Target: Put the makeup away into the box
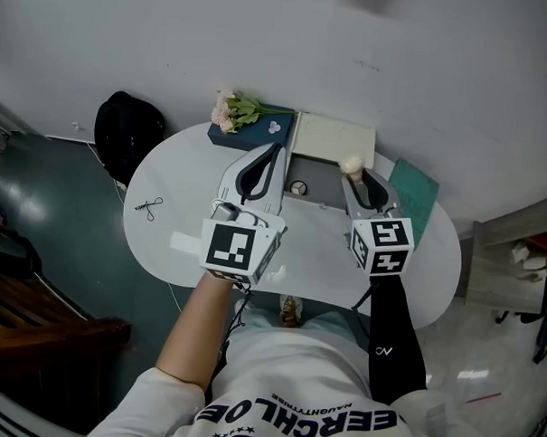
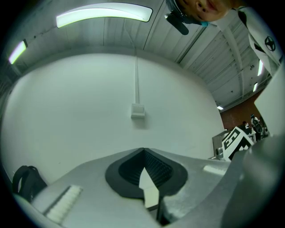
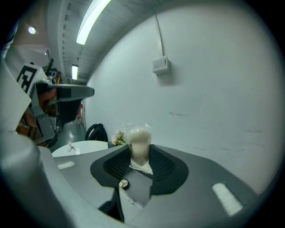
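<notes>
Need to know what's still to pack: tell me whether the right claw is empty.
No, the right claw is clamped on a pale wrapped puff that stands up between its pads.

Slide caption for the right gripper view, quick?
Right gripper clamps a plastic-wrapped makeup puff over the grey box.

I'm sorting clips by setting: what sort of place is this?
Likely a staged corner of a workshop hall, not a home: bare white wall, strip light under a ribbed ceiling, backpack by the wall.

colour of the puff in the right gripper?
The puff is cream-white. It shows best in the right gripper view.
</notes>
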Demonstrator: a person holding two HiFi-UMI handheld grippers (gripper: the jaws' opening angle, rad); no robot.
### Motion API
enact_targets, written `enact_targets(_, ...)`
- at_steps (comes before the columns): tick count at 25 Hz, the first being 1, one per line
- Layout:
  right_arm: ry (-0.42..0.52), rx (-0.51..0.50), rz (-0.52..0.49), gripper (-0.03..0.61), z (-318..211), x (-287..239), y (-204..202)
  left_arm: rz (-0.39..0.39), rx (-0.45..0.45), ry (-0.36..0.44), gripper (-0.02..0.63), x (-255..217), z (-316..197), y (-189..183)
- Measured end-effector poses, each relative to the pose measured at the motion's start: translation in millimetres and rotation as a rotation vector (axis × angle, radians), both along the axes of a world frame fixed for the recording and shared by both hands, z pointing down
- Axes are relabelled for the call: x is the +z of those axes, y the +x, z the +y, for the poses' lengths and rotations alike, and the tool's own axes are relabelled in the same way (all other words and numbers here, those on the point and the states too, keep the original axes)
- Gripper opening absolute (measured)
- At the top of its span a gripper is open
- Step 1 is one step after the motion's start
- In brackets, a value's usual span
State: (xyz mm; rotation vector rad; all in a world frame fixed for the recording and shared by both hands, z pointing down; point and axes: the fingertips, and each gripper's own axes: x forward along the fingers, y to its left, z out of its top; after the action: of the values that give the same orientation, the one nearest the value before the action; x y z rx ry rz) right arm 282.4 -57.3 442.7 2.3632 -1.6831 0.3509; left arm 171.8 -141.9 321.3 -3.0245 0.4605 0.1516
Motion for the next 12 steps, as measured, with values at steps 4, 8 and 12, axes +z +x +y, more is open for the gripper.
enact_targets(4, -0.133, 0.003, -0.064, 0.152, -15, 51, 10, -0.025, -0.014, 0.005, 0.000, 6, -5, -2)
enact_targets(8, -0.222, -0.018, -0.100, 0.150, -32, 93, 15, -0.052, -0.034, 0.007, 0.000, 14, -14, -8)
enact_targets(12, -0.301, -0.027, -0.162, 0.153, -41, 135, 19, -0.076, -0.057, 0.003, 0.000, 24, -24, -15)
